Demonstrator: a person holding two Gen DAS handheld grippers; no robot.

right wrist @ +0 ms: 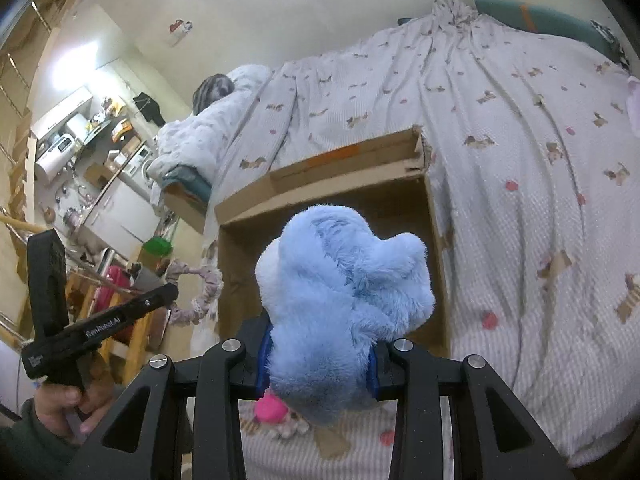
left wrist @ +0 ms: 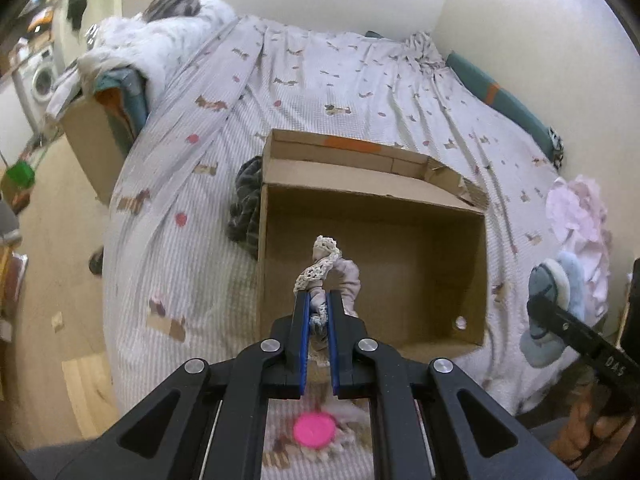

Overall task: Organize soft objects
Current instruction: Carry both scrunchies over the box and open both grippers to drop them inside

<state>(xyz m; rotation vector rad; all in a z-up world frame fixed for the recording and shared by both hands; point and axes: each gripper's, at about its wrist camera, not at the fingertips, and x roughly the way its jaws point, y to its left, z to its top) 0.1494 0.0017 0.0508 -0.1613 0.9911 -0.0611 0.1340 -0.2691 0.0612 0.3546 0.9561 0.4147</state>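
My left gripper [left wrist: 319, 298] is shut on a pale pink scrunchie with lace trim [left wrist: 332, 268], held above the near part of an open cardboard box [left wrist: 440, 216] on the bed. In the right wrist view the scrunchie [right wrist: 202, 292] hangs from the left gripper [right wrist: 170, 292] left of the box [right wrist: 340, 172]. My right gripper [right wrist: 320, 354] is shut on a fluffy light blue plush toy [right wrist: 344, 292], held up over the box's near edge. The left wrist view shows that plush [left wrist: 560, 292] at the far right, in the right gripper [left wrist: 538, 304].
The bed [left wrist: 360, 80] carries a white sheet with a dog print. A dark striped cloth [left wrist: 246, 204] lies against the box's left side. Pink-white fabric [left wrist: 576, 216] lies right of the box. A folded duvet [left wrist: 152, 44] sits at the bed's far left. A hand [right wrist: 64, 404] grips the left tool.
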